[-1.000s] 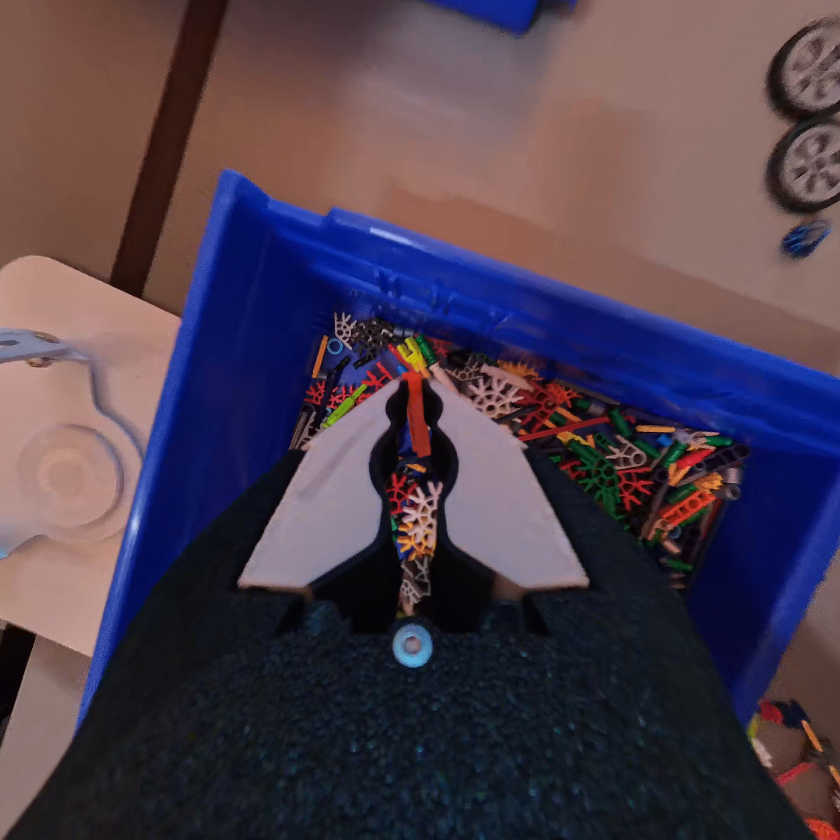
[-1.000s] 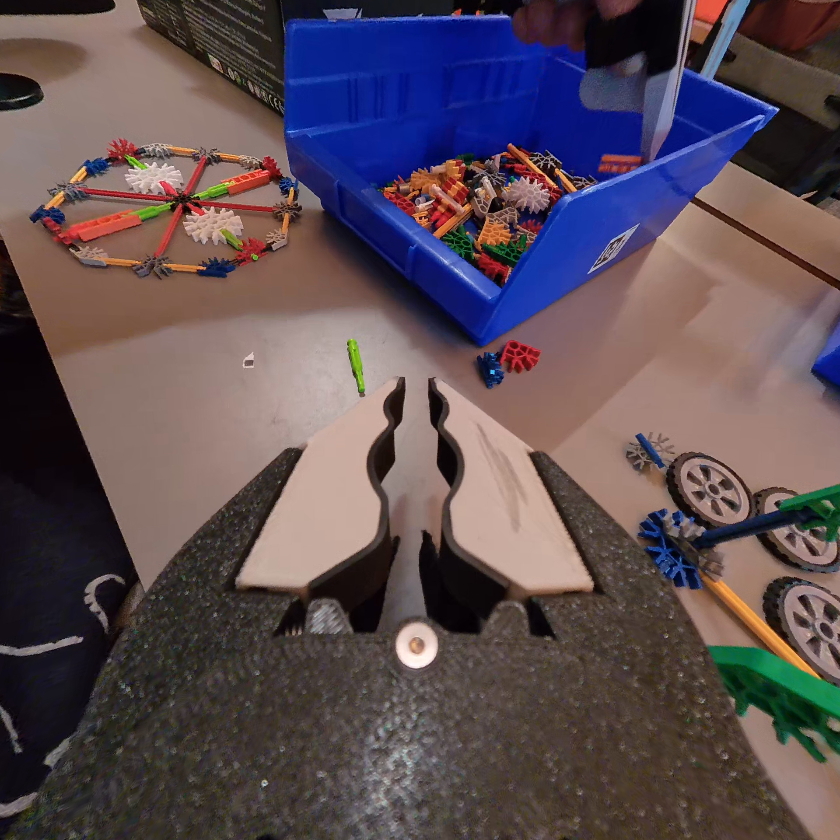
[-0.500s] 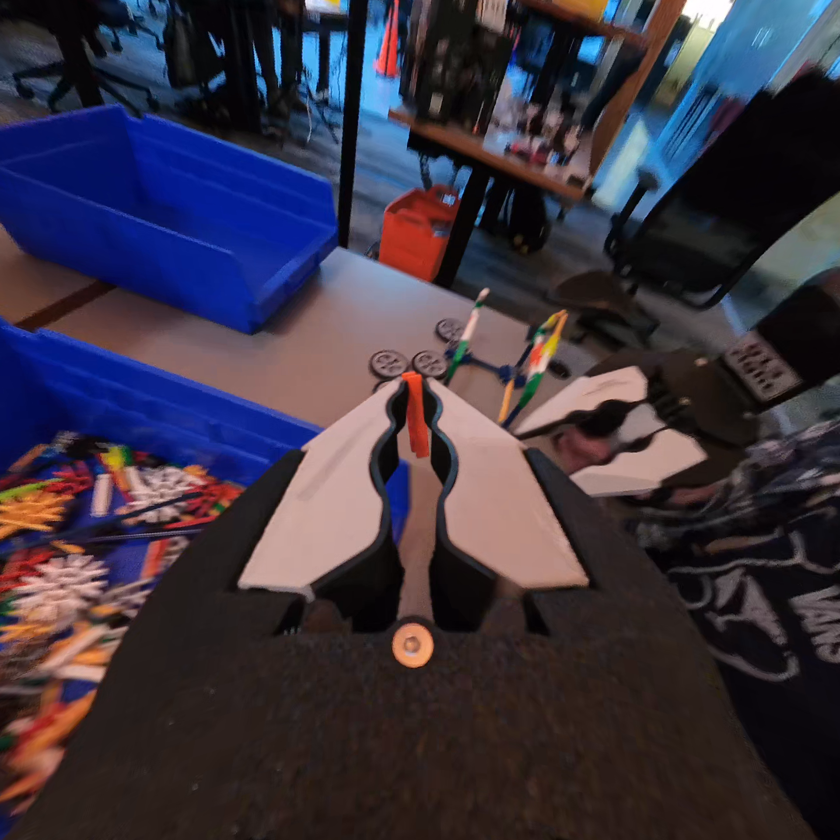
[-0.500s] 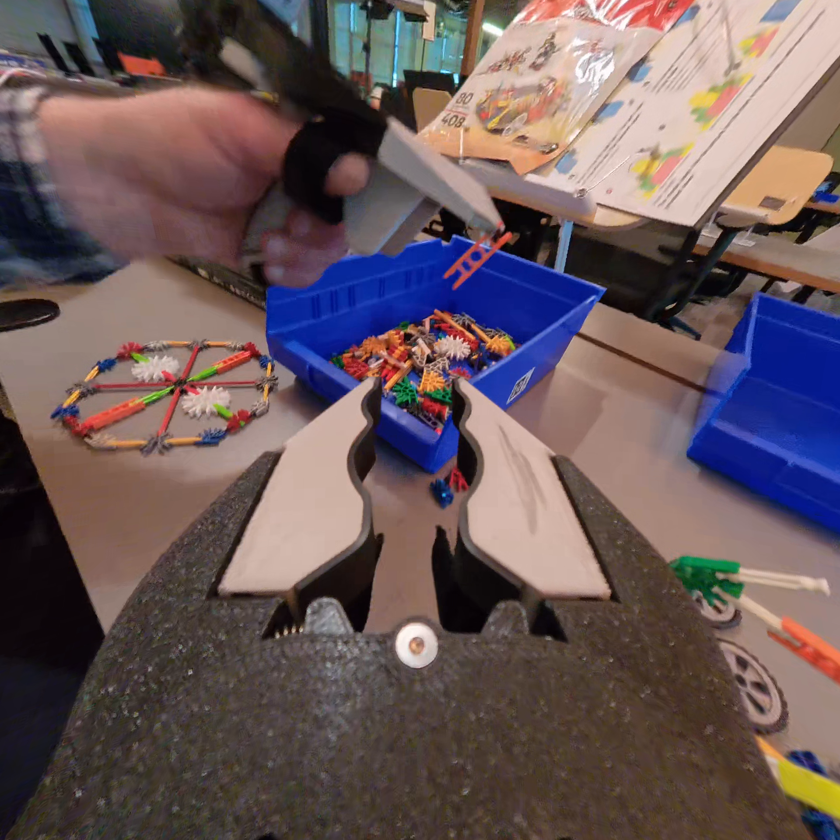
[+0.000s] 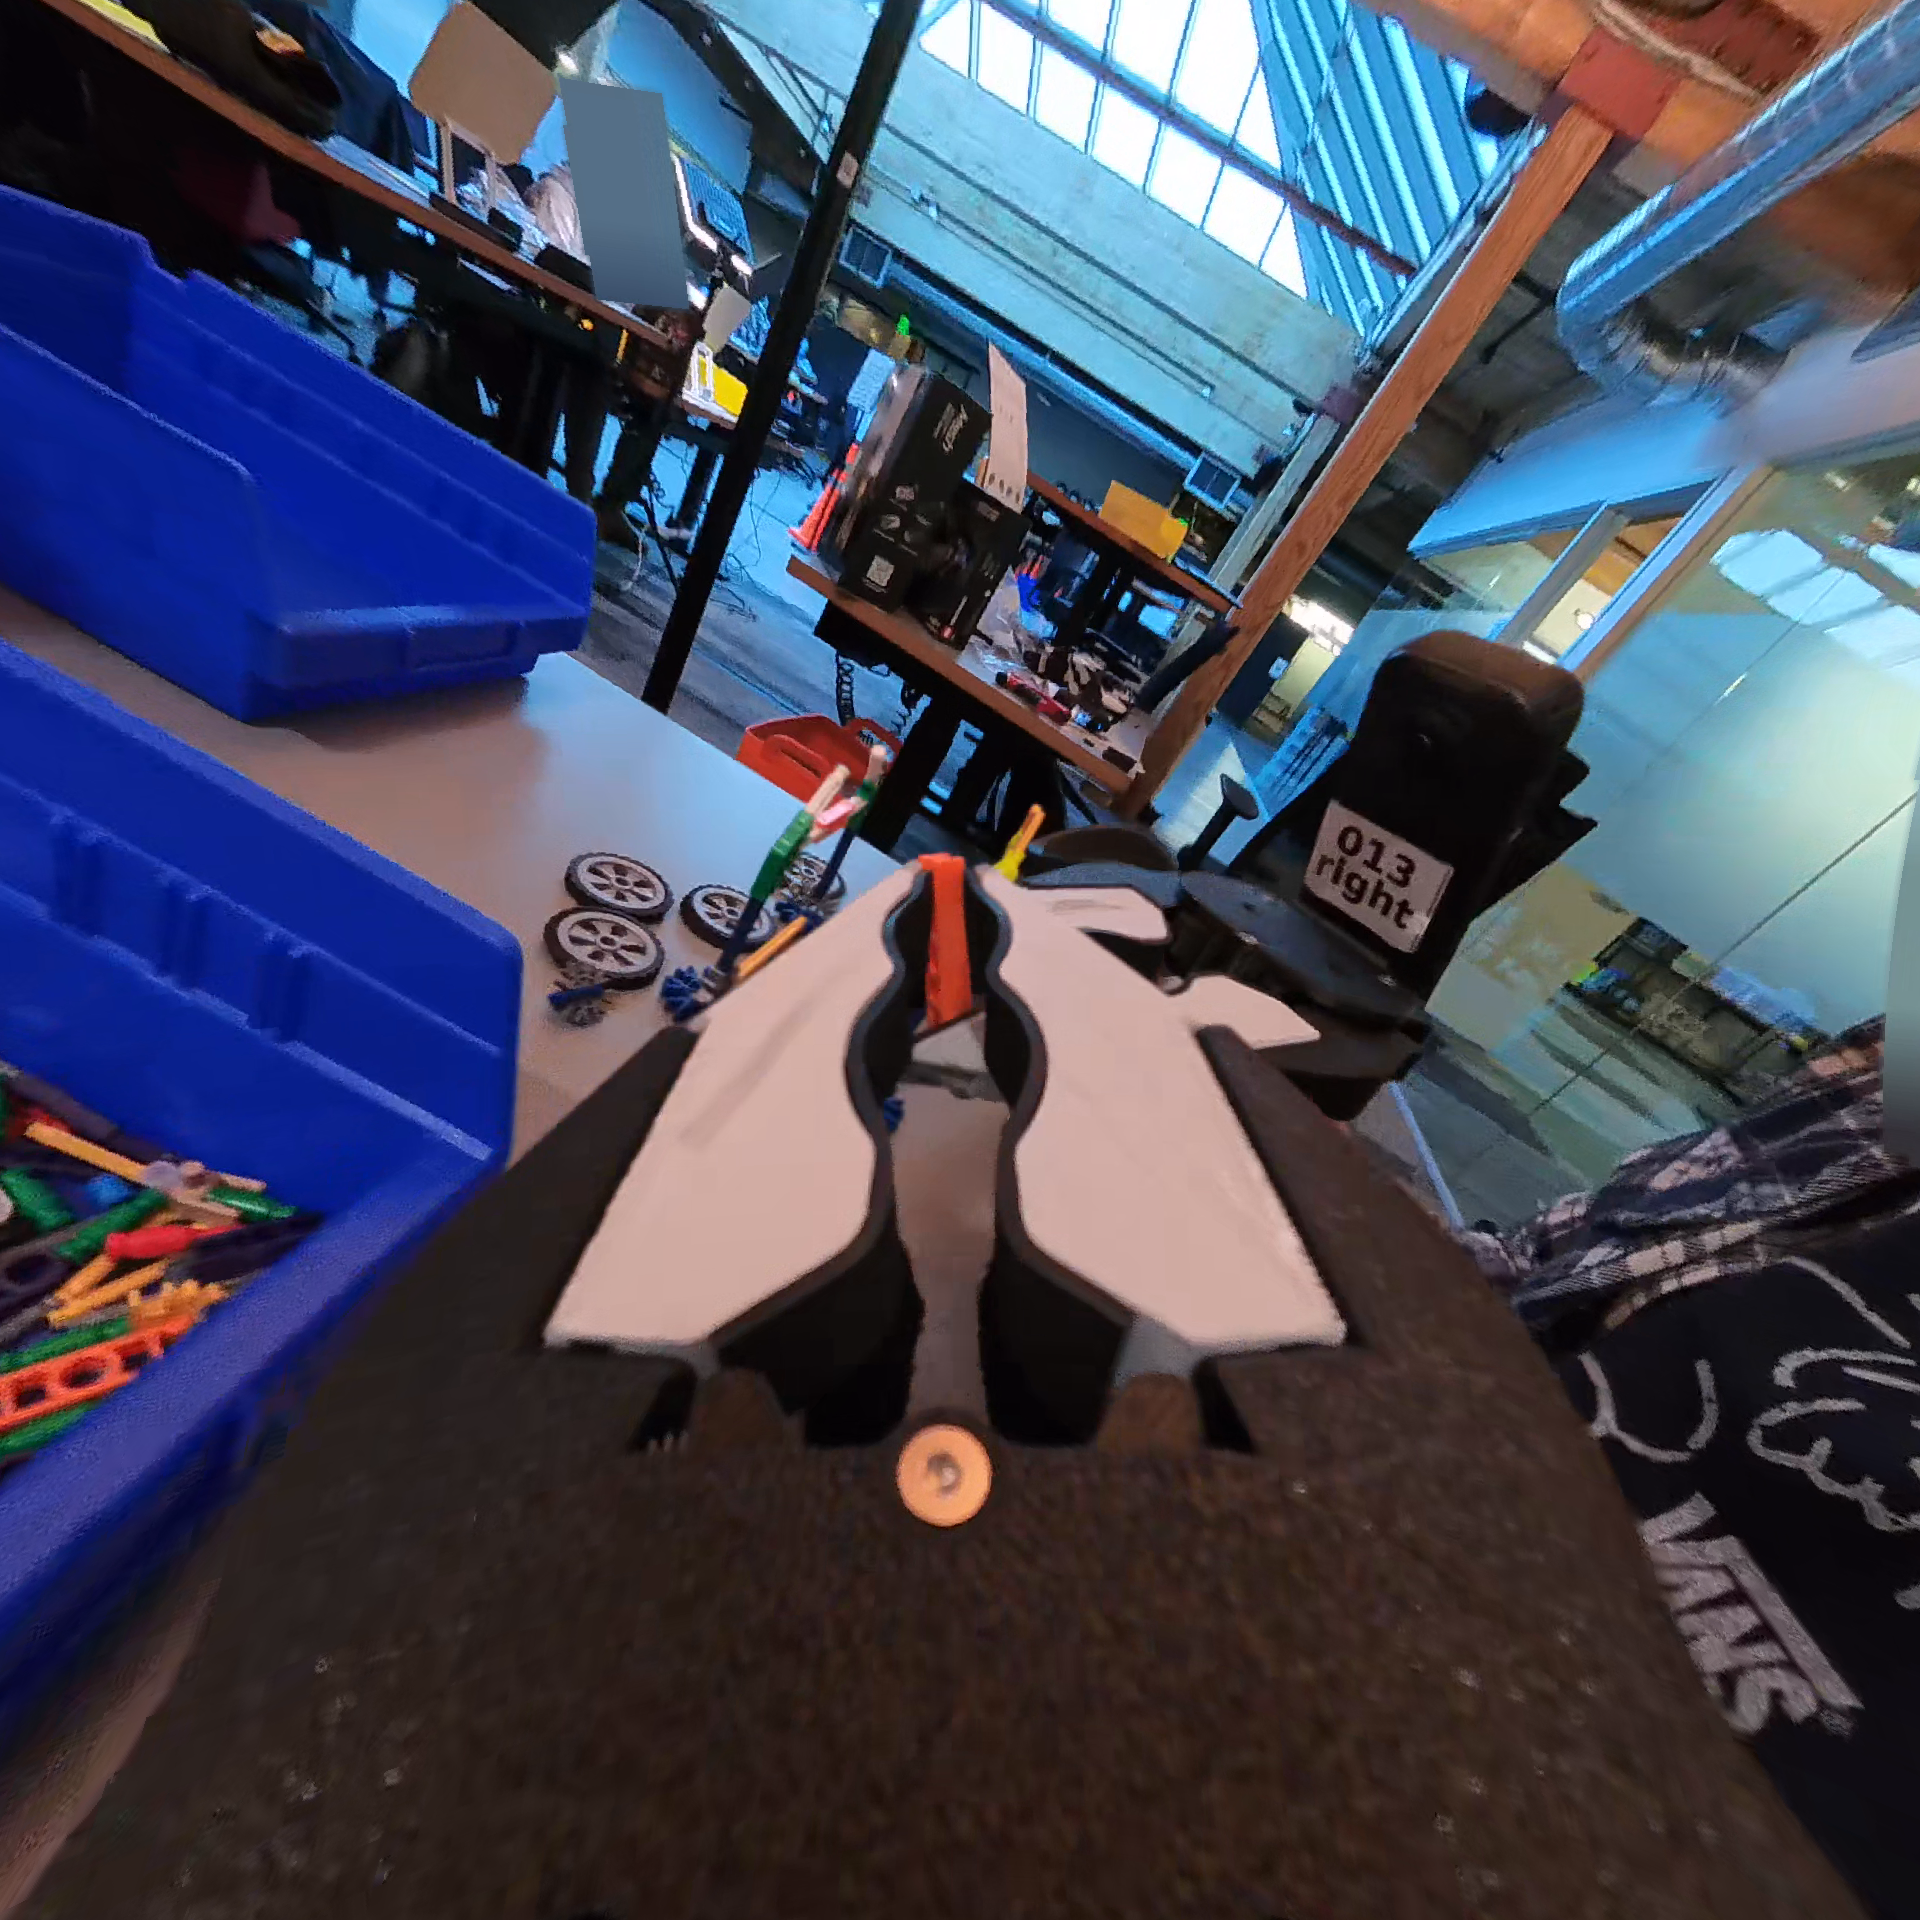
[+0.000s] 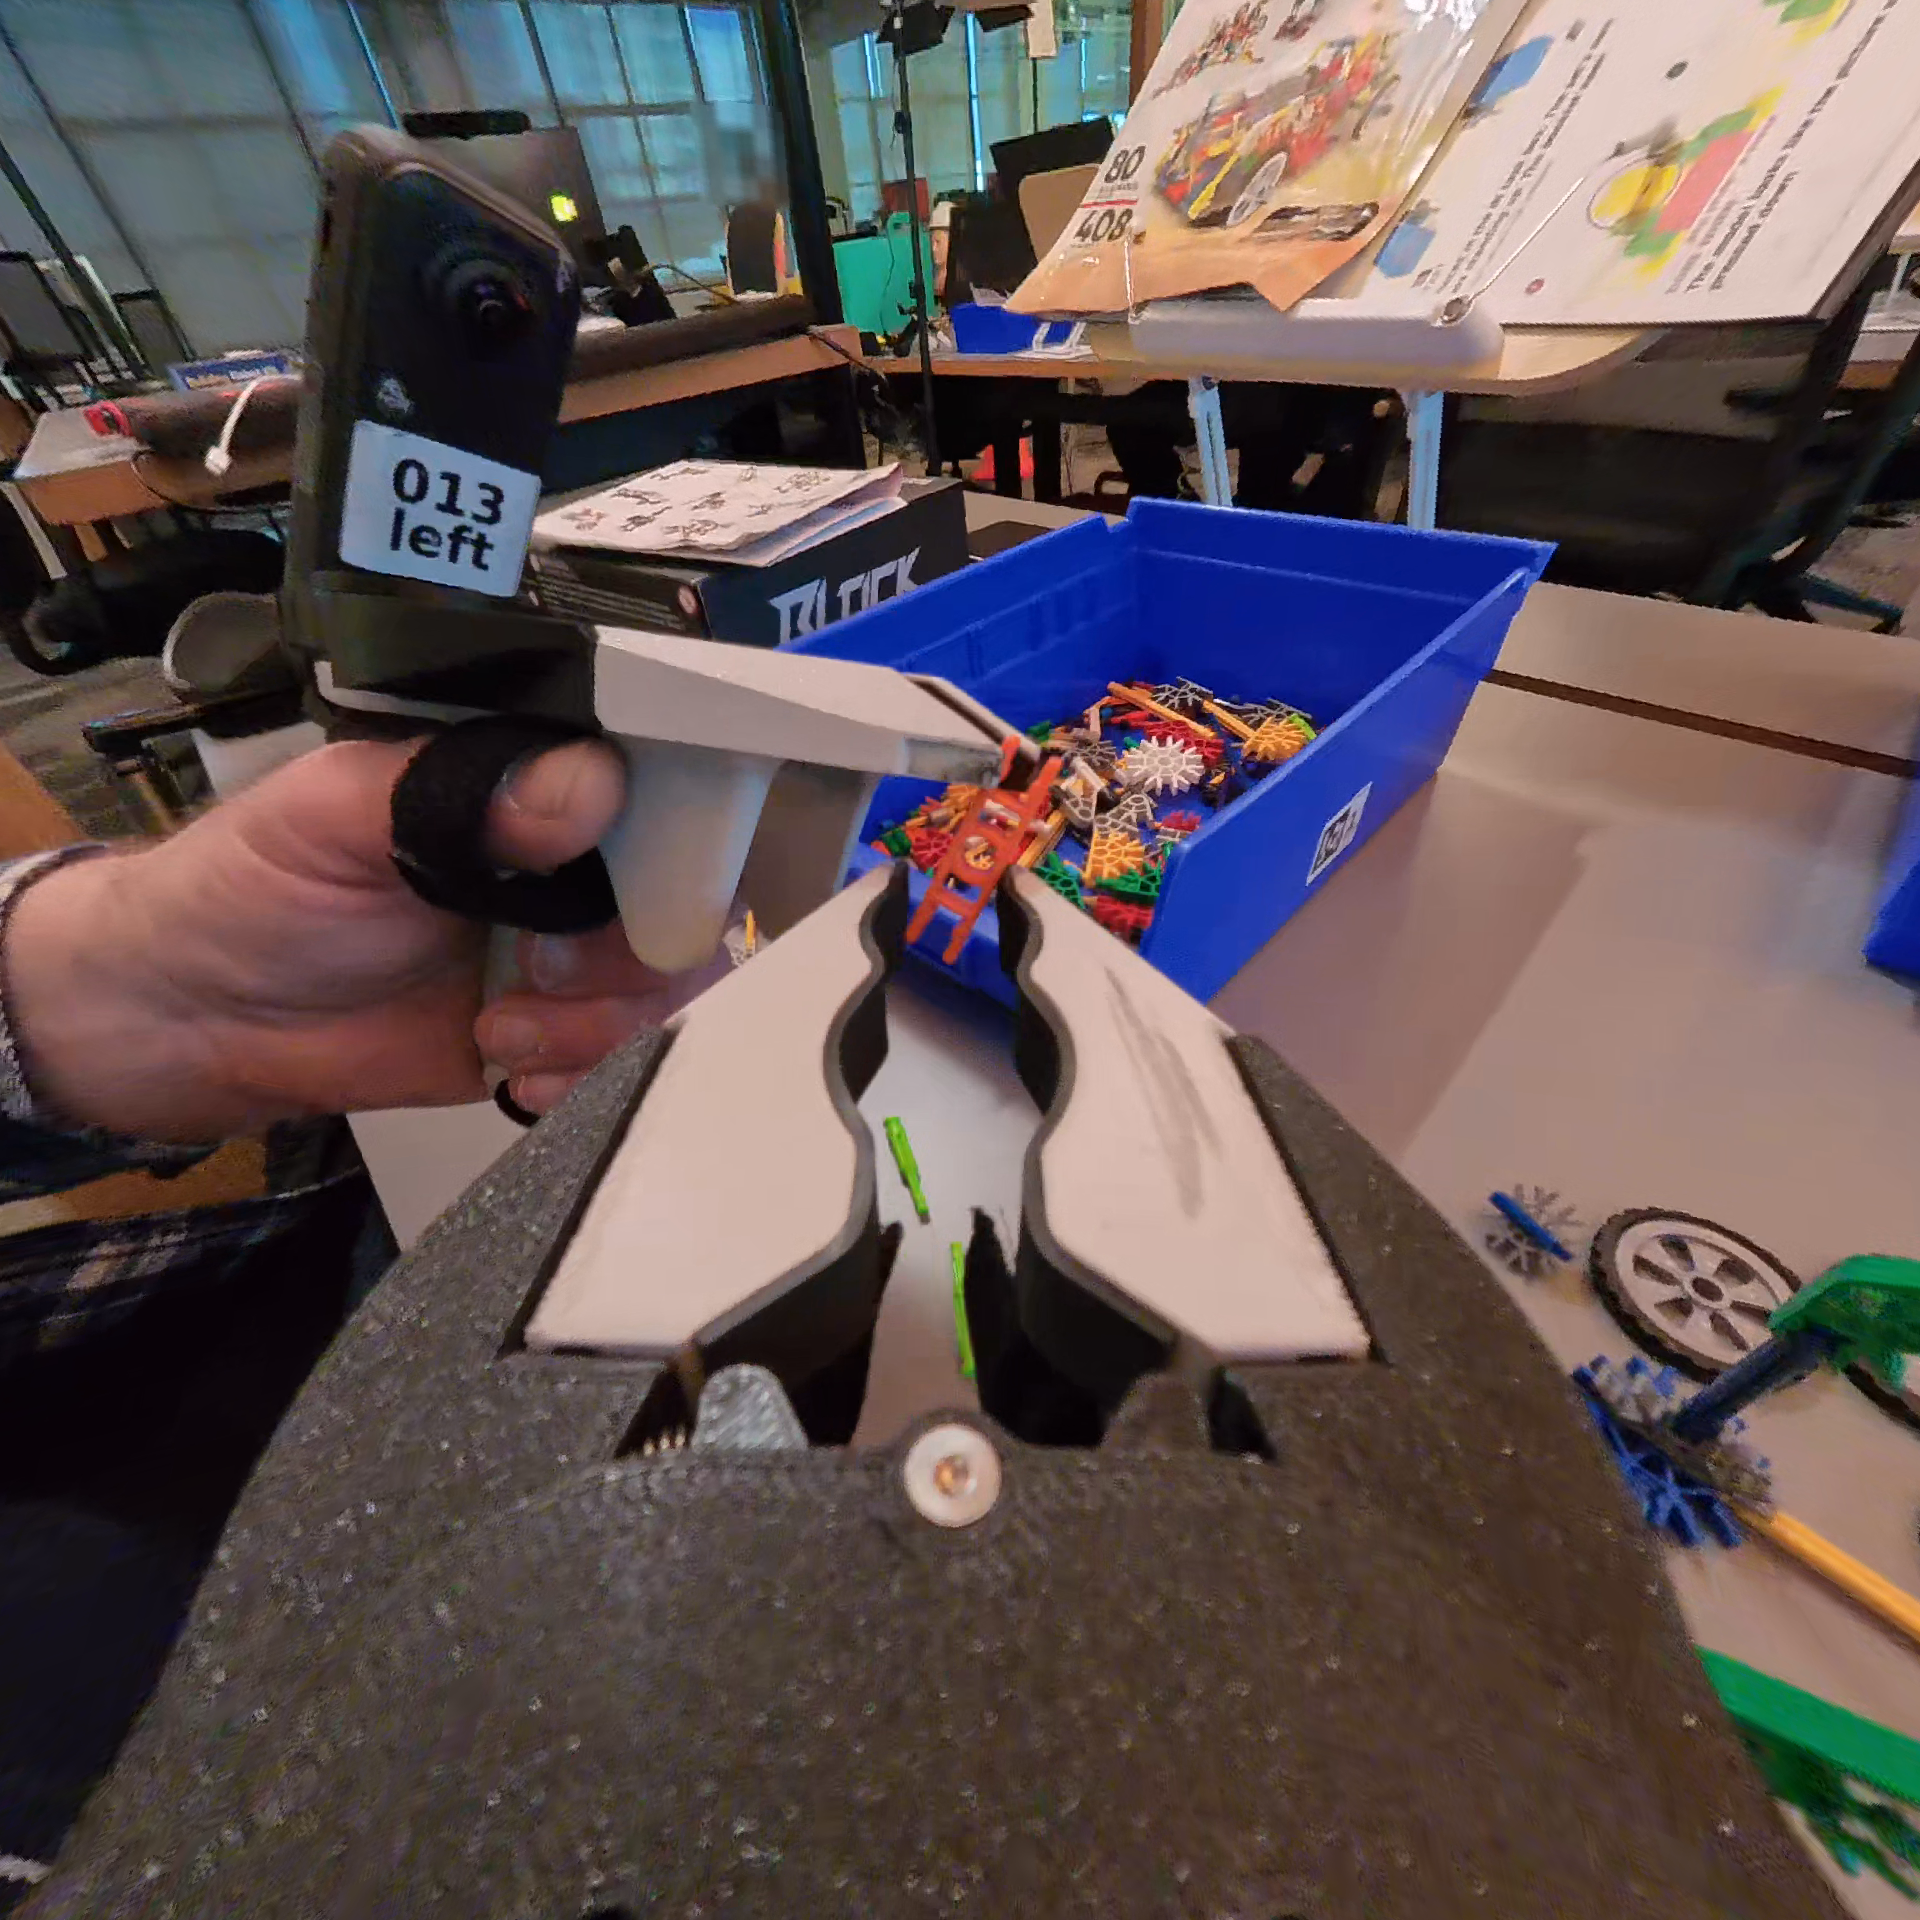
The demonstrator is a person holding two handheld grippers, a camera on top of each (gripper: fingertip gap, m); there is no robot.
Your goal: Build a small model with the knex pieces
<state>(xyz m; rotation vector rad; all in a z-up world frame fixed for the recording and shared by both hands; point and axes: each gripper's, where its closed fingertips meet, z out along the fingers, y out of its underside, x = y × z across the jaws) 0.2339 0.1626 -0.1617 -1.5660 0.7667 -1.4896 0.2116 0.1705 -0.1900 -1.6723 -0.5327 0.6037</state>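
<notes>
orange ladder-like piece [image 6: 977, 850] pinched in left gripper [image 5: 943, 902], tilted, above table.

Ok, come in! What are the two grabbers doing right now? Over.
Left gripper shut on orange ladder piece, held above table beside blue bin. Right gripper open, empty, tips flanking that piece. Green rod on table below.
</notes>
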